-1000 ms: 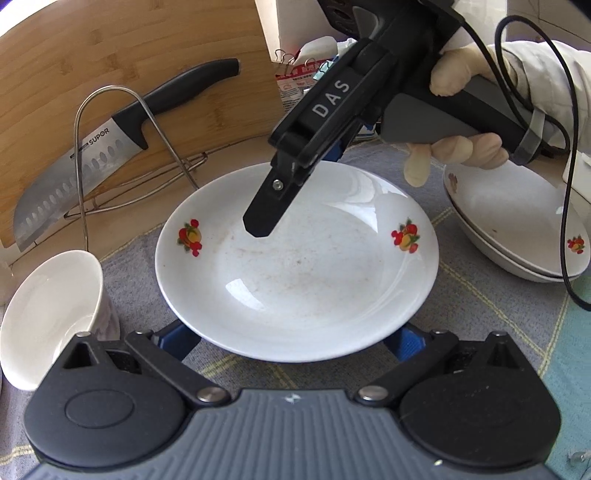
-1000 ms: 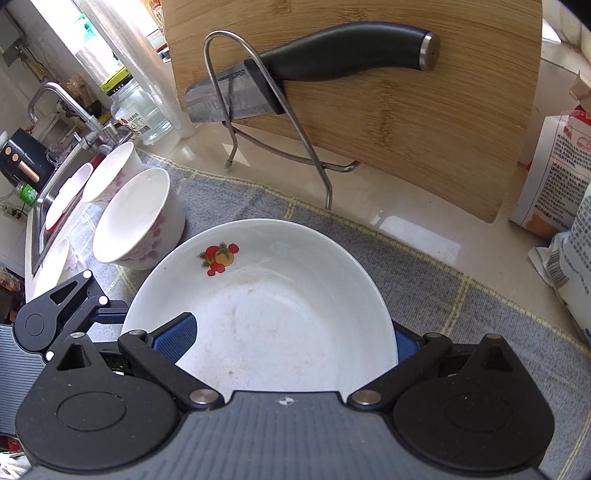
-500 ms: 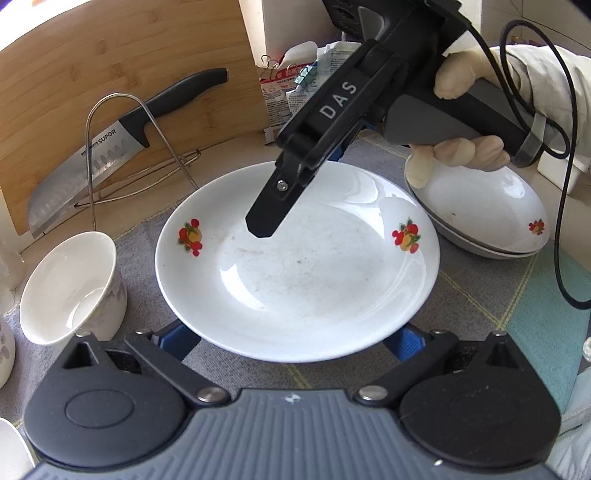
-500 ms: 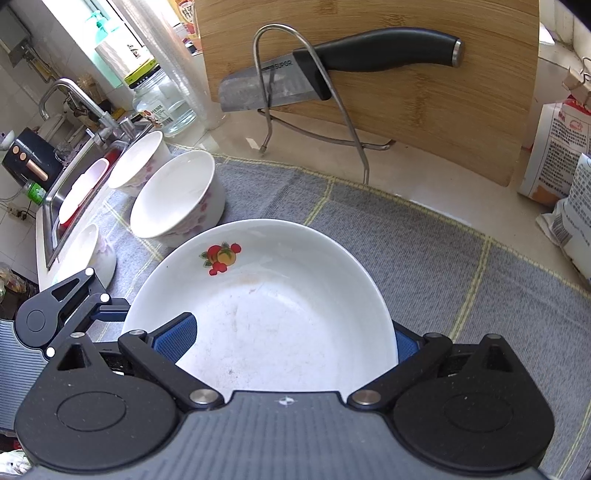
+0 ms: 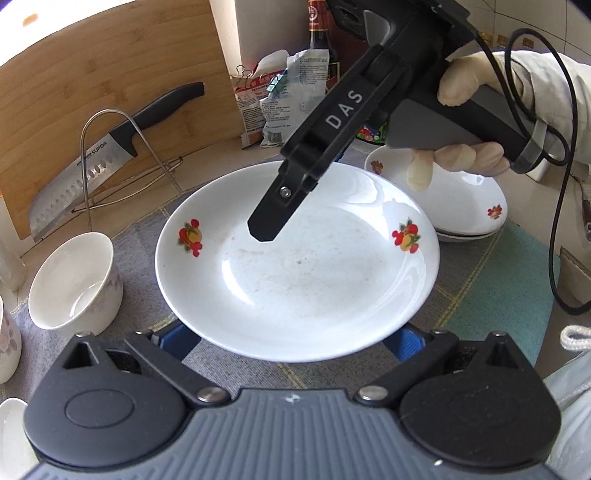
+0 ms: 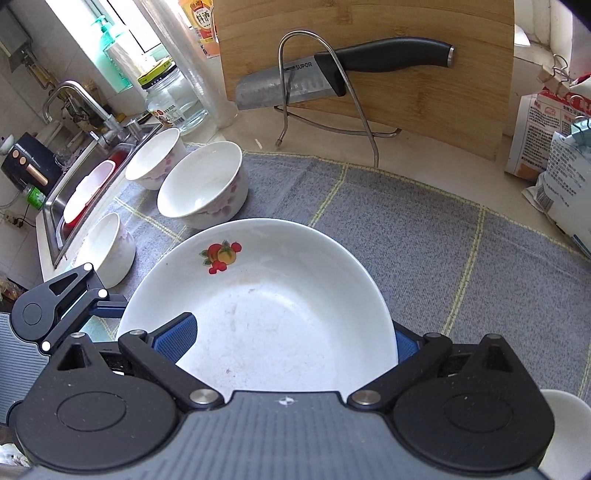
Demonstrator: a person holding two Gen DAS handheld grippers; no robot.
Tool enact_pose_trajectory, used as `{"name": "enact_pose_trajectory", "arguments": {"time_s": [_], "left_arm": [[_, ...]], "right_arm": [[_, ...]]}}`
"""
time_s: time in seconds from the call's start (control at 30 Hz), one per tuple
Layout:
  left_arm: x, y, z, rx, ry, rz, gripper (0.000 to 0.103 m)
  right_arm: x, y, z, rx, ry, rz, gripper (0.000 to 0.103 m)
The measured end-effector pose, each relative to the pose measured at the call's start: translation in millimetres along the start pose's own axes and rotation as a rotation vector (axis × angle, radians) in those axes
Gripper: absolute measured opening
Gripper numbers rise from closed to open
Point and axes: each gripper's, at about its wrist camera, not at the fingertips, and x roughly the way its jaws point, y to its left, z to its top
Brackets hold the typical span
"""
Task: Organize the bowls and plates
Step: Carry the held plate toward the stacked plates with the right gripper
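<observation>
White plate (image 5: pixel 295 280) speckled with residue; bowls (image 6: pixel 201 184) beside it hold nothing.

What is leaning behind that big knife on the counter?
A wooden cutting board stands upright behind the knife, which rests in a wire rack. The board covers whatever is directly behind it. Bottles peek past its left edge, bags to its right.

A home kitchen. At the upper left of the right wrist view a steel sink (image 6: pixel 92 173) with a tap (image 6: pixel 70 99) adjoins the counter; a bamboo cutting board (image 6: pixel 424 110) and a knife (image 6: pixel 332 74) on a wire rack stand at the top, with food packets (image 6: pixel 543 140) at the right edge and 3 bowls (image 6: pixel 201 184) on a grey mat (image 6: pixel 424 229).
</observation>
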Motion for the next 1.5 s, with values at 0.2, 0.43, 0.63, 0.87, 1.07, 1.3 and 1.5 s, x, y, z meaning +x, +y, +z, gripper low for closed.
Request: {"name": "enact_pose_trajectory", "arguments": {"time_s": [0.2, 0.43, 0.63, 0.87, 1.07, 1.3, 1.5], "left_arm": [[-11.7, -6.0, -0.6, 0.021, -0.001, -0.027, 0.102], [-18.5, -13.3, -1.1, 0.051, -0.001, -0.05, 0.102], [-22.9, -19.3, -0.1, 0.081, -0.006, -0.071, 0.102], [-25.0, -24.8, 2.4, 0.108, -0.004, -0.099, 0.102], [-25.5, -31.1, 6.0, 0.141, -0.009, -0.128, 0.102], [-19.9, -40.9, 13.3, 0.175, -0.01, -0.17, 0.102], [-12.3, -44.7, 19.9, 0.213, -0.011, -0.206, 0.102]], "right_arm": [[-11.5, 7.7, -11.7, 0.014, -0.018, -0.013, 0.103], [-23.2, 10.7, -24.9, 0.039, -0.036, -0.028, 0.103], [-33.3, 11.6, -34.7, 0.059, -0.053, -0.045, 0.103], [-44.9, 11.4, -45.5, 0.082, -0.07, -0.065, 0.103], [-55.4, 6.8, -56.3, 0.11, -0.087, -0.085, 0.103], [-68.2, -1.2, -70.6, 0.154, -0.108, -0.116, 0.103], [-78.1, -10.4, -83.7, 0.195, -0.123, -0.141, 0.103]]}}
